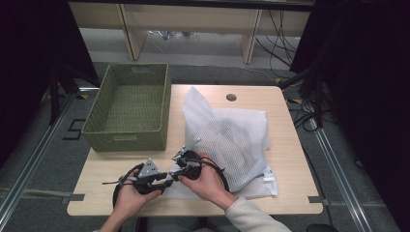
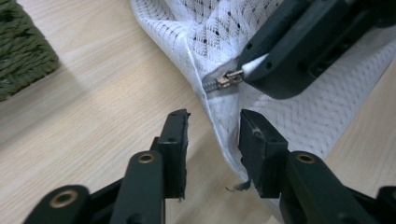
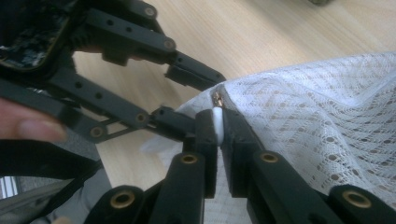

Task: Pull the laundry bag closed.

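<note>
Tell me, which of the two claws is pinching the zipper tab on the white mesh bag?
The right claw pinches the white zipper tab. The left claw only straddles the mesh bag's edge.

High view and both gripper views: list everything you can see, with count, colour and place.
White mesh laundry bag: one, white, right half of the table, dark contents inside.
Metal zipper slider: one, brass-coloured, at the bag's near corner.
White zipper pull tab: one, white, pinched between the right gripper's jaws.
Woven green basket: one, olive green, table's left rear, overhanging the edge.
Light wooden table: one, pale wood.
Left gripper: one, black, jaws either side of the bag's edge.
Right gripper: one, black.
</note>
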{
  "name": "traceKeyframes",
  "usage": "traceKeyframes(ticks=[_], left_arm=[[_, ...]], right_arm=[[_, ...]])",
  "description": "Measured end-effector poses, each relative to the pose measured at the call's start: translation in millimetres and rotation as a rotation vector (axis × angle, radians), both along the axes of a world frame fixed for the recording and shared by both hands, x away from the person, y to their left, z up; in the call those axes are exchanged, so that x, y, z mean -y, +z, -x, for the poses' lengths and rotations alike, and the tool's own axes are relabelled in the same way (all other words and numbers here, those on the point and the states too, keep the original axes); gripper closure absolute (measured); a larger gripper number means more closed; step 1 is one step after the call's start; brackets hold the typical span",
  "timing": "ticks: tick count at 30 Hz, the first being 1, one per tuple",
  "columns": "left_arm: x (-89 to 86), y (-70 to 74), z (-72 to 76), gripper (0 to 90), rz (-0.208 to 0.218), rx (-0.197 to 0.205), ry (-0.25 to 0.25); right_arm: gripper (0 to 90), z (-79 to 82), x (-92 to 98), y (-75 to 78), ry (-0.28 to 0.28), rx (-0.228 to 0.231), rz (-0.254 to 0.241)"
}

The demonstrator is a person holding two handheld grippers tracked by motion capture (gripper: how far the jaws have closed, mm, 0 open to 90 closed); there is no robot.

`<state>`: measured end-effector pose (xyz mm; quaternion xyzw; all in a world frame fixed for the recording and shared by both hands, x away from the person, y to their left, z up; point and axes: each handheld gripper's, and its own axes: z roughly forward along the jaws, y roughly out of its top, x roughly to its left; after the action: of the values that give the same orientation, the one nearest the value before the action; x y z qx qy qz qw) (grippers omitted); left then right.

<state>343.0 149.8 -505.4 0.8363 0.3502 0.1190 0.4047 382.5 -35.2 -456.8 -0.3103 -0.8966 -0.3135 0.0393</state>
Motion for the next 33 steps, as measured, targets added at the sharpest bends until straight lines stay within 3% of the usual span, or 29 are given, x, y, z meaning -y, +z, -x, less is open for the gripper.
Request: traceKeyframes(ticks=[5,7,8,9,14,19,24,25,27,30,33], left_arm=[[3.1,-0.5,-6.4,68.3,0.01,-0.009,-0.041],[7.1,-0.8,-9.2,70.5,0.017,-0.043,-0.068],[7.1,-0.8,-9.2,71.5,0.017,-0.043,-0.068],[11.5,-1.3,-9.5,72.4,0.033,-0.036,-0.063],[15.2,2.6,-10.6,77.7,0.03,-0.029,-0.067],[16.8,3.1,-12.9,71.3,0.047,-0.044,-0.06],[17.5,2.2,-14.4,70.5,0.037,-0.031,-0.062],[19.5,1.2,-13.9,73.5,0.066,-0.048,-0.063],[18.1,2.3,-14.9,76.1,0.043,-0.034,-0.081],[20.6,4.5,-13.8,86.2,0.061,-0.037,-0.062],[21.1,7.5,-11.7,87.9,0.078,-0.023,-0.046]], right_arm=[[86.8,1.3,0.8,4.2,0.007,0.002,-0.002],[86.8,1.6,1.2,4.8,0.011,0.01,0.002],[86.8,1.6,1.2,4.8,0.011,0.01,0.002],[86.8,0.0,2.7,5.2,0.036,0.039,0.001],[86.8,0.7,6.1,10.8,0.037,0.027,-0.005],[86.8,0.4,9.7,15.2,0.038,0.03,-0.009],[86.8,0.7,9.6,16.1,0.041,0.028,-0.008],[86.8,2.0,9.5,17.4,0.029,0.018,-0.003],[86.8,2.0,9.6,17.5,0.03,0.018,-0.002],[86.9,1.8,10.6,18.8,0.031,0.02,-0.001],[86.9,2.1,12.7,20.9,0.024,0.009,-0.002]])
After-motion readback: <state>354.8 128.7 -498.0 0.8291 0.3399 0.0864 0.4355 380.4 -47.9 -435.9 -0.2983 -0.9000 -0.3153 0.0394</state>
